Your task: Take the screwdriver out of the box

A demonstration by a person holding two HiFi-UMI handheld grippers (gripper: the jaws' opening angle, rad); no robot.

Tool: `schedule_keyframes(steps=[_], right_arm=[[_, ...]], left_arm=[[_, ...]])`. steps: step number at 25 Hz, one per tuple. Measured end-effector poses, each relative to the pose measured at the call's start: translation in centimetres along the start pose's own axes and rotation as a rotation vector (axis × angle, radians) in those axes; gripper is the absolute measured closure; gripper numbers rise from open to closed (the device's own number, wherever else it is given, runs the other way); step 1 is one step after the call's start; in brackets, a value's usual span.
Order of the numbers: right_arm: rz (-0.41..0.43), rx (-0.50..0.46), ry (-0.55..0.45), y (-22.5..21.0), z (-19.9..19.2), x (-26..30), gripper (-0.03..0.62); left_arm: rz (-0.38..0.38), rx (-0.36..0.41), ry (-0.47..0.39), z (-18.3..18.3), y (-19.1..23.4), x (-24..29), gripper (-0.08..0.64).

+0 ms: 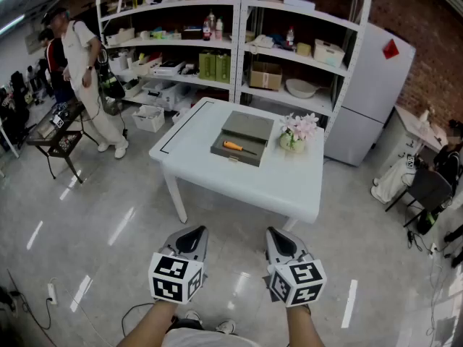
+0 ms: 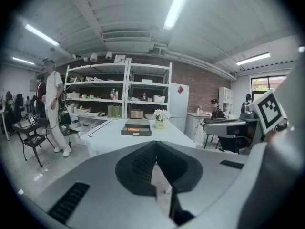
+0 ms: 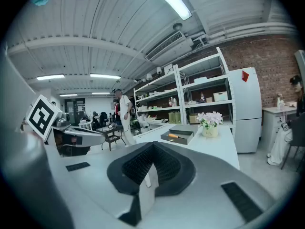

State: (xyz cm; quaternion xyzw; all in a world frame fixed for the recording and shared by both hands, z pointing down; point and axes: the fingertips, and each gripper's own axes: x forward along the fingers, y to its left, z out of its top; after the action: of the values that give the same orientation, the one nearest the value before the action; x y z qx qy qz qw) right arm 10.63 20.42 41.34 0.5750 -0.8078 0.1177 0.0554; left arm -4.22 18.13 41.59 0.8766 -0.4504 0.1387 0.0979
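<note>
Right gripper (image 1: pixel 276 236) hangs short of table (image 1: pixel 289 181), flowers (image 1: pixel 298 130) beside box (image 1: pixel 249 129).

The surface (image 1: pixel 289 186) is white, with a thin black line near its left edge. The box (image 1: pixel 249 129) is grey, the screwdriver (image 1: pixel 233 146) handle orange, and the flowers (image 1: pixel 299 126) seemingly pale pink. The left gripper (image 1: pixel 189 238) and right gripper (image 1: pixel 281 241) are grey, with black-and-white patterned cubes.

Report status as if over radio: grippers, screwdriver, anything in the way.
Left gripper and right gripper both shut, empty, short of the table. Screwdriver lying in the open box. Flower pot beside the box, not blocking.
</note>
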Motion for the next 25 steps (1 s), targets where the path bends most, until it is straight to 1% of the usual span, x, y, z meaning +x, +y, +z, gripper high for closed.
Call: schedule_keyframes(steps=[4,13,20,25], right_arm=[[-0.001,-0.005,-0.001,-0.4,0.1,0.1,0.588],[-0.002,-0.016,0.001,-1.3,0.1,2.1,0.588],[-0.005,-0.032,0.008,-2.1,0.4,5.4,0.557],[-0.018,-0.039,0.014,-2.7,1.0,8.5,0.545]], left_arm=[[0.001,0.005,0.001,0.2,-0.4,0.2,0.555],[0.004,-0.003,0.006,0.4,0.3,2.0,0.554],[-0.007,-0.015,0.002,0.8,2.1,4.9,0.555],[-0.02,-0.026,0.001,1.5,4.5,7.4,0.555]])
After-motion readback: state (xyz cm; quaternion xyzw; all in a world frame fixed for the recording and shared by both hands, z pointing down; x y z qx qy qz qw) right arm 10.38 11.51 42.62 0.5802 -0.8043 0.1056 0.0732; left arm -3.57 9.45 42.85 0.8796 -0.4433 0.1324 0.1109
